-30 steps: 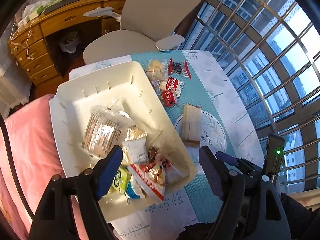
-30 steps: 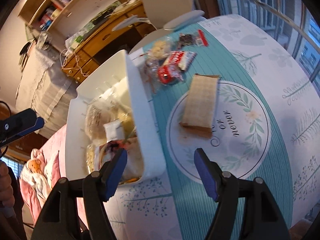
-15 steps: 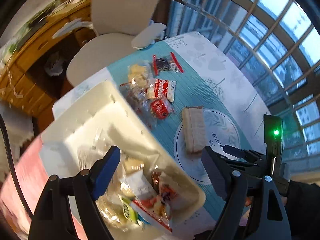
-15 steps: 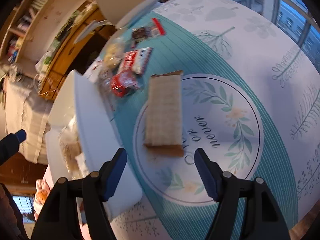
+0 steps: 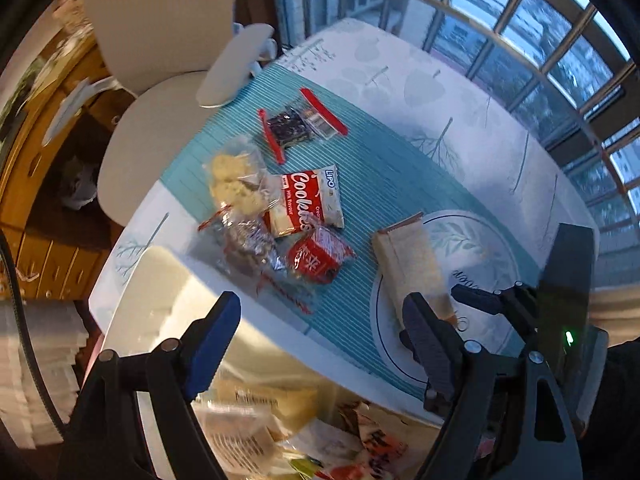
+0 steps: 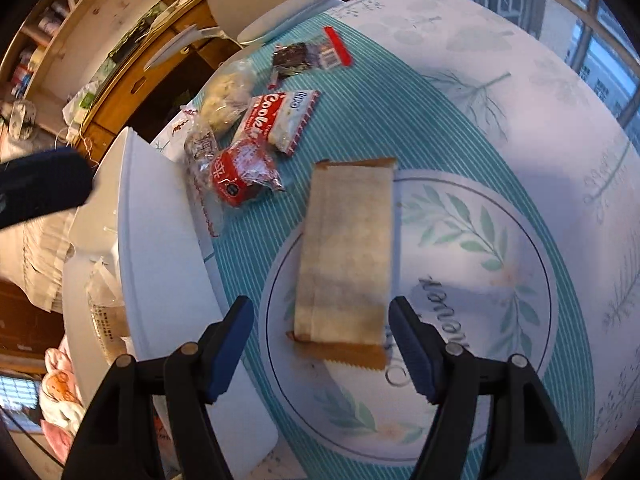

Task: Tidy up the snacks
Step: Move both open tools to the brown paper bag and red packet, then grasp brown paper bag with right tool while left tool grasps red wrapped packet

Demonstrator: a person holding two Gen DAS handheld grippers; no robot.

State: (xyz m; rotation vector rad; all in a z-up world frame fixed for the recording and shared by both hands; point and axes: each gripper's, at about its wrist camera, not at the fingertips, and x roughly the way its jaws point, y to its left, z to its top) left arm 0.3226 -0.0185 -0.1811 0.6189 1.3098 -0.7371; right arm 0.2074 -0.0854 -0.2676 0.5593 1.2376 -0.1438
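The right gripper (image 6: pixel 320 344) hangs wide open and empty, its jaws straddling the near end of a tan wafer packet (image 6: pixel 346 260) lying on the surface (image 6: pixel 500 92). The left gripper (image 5: pixel 320 336) gapes empty over the white bin (image 5: pixel 160 304). Farther off lie a red snack (image 6: pixel 240 174) and a cookie pack (image 6: pixel 280 120).

Matt tan wafer packet (image 6: pixel 346 256), glossy plastic cookie wrapper (image 5: pixel 306 202), smooth white bin (image 6: pixel 160 240)
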